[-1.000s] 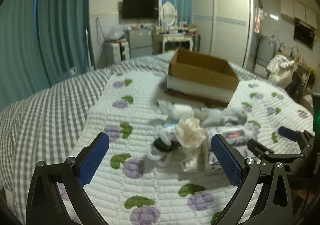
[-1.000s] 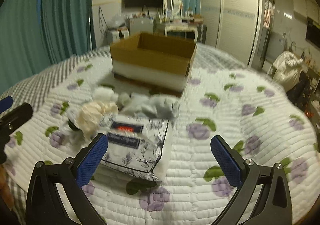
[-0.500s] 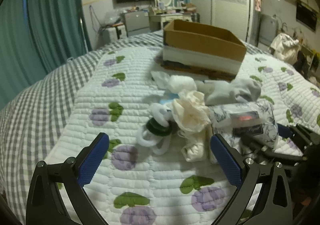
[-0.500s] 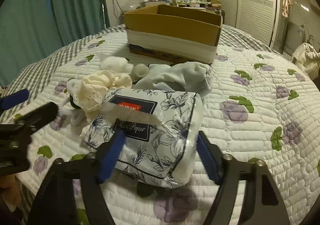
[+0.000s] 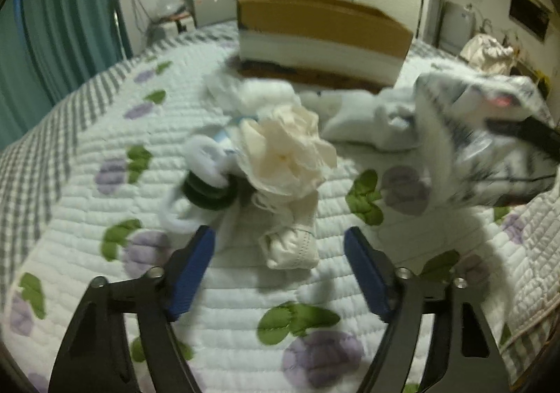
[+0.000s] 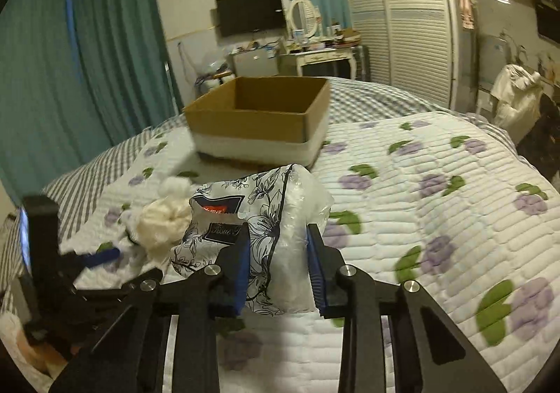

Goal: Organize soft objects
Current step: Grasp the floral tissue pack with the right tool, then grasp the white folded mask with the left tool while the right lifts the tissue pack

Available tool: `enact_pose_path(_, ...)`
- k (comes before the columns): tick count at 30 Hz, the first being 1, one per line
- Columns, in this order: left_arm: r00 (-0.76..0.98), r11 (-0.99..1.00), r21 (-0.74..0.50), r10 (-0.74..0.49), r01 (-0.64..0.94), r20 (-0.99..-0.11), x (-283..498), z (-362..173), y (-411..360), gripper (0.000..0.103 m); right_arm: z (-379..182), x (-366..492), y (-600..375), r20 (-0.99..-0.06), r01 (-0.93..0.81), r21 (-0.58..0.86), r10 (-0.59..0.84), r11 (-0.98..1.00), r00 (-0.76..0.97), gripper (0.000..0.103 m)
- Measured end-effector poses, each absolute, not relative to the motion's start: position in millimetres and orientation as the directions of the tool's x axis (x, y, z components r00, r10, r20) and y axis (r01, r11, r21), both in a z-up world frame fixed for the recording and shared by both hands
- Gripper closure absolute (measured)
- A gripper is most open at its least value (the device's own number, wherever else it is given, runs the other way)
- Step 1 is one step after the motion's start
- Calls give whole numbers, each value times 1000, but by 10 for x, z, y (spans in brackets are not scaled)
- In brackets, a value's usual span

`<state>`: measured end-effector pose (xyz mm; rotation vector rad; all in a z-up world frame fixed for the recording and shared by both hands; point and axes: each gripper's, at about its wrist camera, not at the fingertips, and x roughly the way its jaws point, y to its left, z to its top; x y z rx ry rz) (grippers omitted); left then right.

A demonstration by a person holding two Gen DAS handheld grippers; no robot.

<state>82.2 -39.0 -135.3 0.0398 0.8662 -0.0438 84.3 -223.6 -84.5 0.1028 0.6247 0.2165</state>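
My right gripper (image 6: 278,253) is shut on a floral tissue pack (image 6: 266,218) and holds it lifted above the quilt; the pack also shows, blurred, in the left wrist view (image 5: 490,141). My left gripper (image 5: 280,253) is open, its fingers on either side of a folded white cloth (image 5: 294,246). Just behind it lie a cream scrunchie (image 5: 283,155), white fluffy rings (image 5: 206,158) around a dark green band (image 5: 210,193), and a grey sock (image 5: 367,120). An open cardboard box (image 6: 259,116) stands beyond the pile.
The bed carries a white quilt (image 6: 437,190) with purple flowers over a grey checked sheet (image 5: 31,165). Teal curtains (image 6: 105,53) hang on the left. A dresser, TV and wardrobe stand at the far wall.
My right gripper closed on the tissue pack and lifted it off the quilt. My left gripper moved forward and lower toward the white cloth, its fingers narrowing.
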Motion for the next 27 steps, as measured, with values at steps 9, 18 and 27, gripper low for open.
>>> enact_pose_path(9,639,997,12,-42,80,-768,947,-1467,-448,71,-925,917,-2328,-582,-166,178,240,970,777,74)
enact_pose_path(18,686,993,26,-60,115,-725,582,-1098,-591,71,-831,785,-2340,-574,-167,171,236,971,784,75)
enact_pose_path(27,752,991,-9,-109,135,-651,249,-556,-638,71,-425,450,-2274,-515,-214,115,242,970,823,75)
